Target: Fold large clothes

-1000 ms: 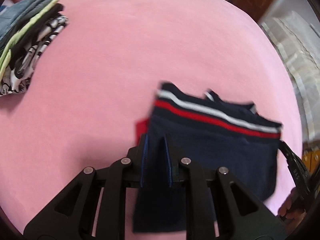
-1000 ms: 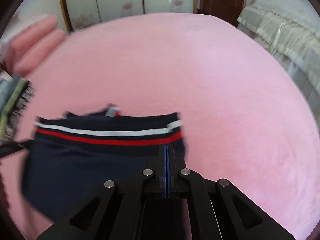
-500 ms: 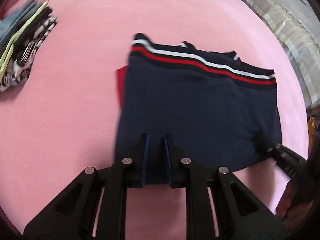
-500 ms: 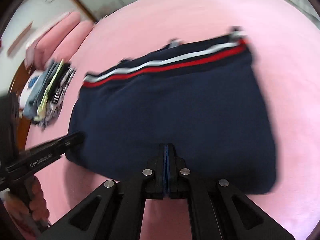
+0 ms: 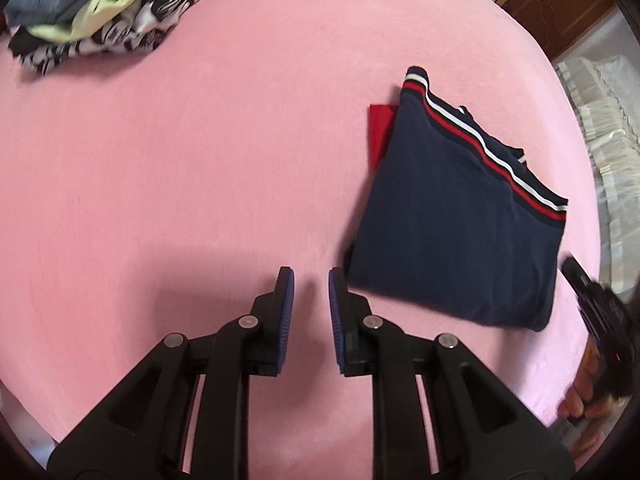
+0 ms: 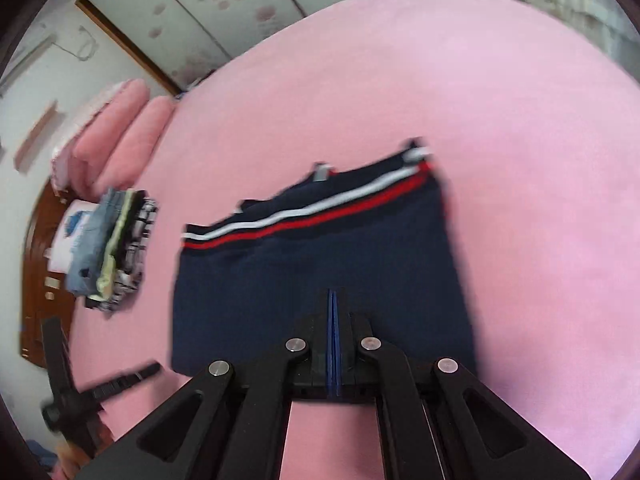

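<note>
A folded navy garment (image 5: 460, 224) with a red and white striped band lies flat on the pink bed (image 5: 200, 140); a red layer (image 5: 378, 128) peeks out at its left edge. My left gripper (image 5: 311, 284) is open and empty, just left of the garment's near corner. In the right wrist view the garment (image 6: 320, 264) lies just ahead of my right gripper (image 6: 333, 296), whose jaws are pressed shut over its near edge; whether cloth sits between them I cannot tell.
A stack of folded clothes (image 5: 100, 12) sits at the far left of the bed, also shown in the right wrist view (image 6: 116, 248). Pink pillows (image 6: 116, 128) lie at the head. The other gripper (image 6: 100, 392) shows at lower left.
The garment was carried, laid flat on the bed, and my left gripper has opened and let go, backing off to its left. The right gripper stays shut at the near edge.
</note>
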`<state>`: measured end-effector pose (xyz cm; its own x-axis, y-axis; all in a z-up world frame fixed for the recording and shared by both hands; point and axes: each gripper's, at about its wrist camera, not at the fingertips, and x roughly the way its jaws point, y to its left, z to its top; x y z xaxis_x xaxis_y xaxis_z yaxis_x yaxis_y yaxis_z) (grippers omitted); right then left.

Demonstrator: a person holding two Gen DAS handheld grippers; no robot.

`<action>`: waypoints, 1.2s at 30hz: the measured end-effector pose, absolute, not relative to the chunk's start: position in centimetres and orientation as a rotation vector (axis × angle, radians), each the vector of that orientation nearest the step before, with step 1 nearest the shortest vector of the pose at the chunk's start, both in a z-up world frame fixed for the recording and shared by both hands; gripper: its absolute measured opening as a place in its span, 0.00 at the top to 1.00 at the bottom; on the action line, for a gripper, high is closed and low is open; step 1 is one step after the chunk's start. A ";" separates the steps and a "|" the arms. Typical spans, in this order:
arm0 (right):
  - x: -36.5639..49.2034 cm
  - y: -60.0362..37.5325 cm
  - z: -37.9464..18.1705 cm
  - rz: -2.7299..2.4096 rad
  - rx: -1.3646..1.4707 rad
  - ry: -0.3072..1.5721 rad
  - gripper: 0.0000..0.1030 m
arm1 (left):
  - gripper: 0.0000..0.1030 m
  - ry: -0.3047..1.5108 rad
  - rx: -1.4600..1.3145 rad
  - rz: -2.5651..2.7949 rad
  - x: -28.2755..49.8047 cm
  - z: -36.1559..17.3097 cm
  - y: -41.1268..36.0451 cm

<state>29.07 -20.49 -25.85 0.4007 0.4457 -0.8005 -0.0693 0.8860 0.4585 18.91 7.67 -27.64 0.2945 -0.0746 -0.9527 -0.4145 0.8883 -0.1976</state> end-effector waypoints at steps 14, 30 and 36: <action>31.7 -10.7 -33.1 0.234 0.279 1.309 1.00 | 0.71 1.287 -0.680 0.102 15.7 -28.6 5.8; 31.0 -12.0 -33.2 0.229 0.364 1.275 1.00 | 0.40 1.061 -1.215 -0.040 20.5 -34.1 8.5; 30.9 -13.2 -33.5 0.246 0.446 1.280 1.00 | 0.74 1.011 -1.136 -0.079 21.3 -32.7 7.6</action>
<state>30.92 -13.16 -33.47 0.2772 0.4181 -0.8651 0.0680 0.8895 0.4518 21.32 7.63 -32.70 0.5782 -0.5233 -0.6261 -0.4193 0.4676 -0.7781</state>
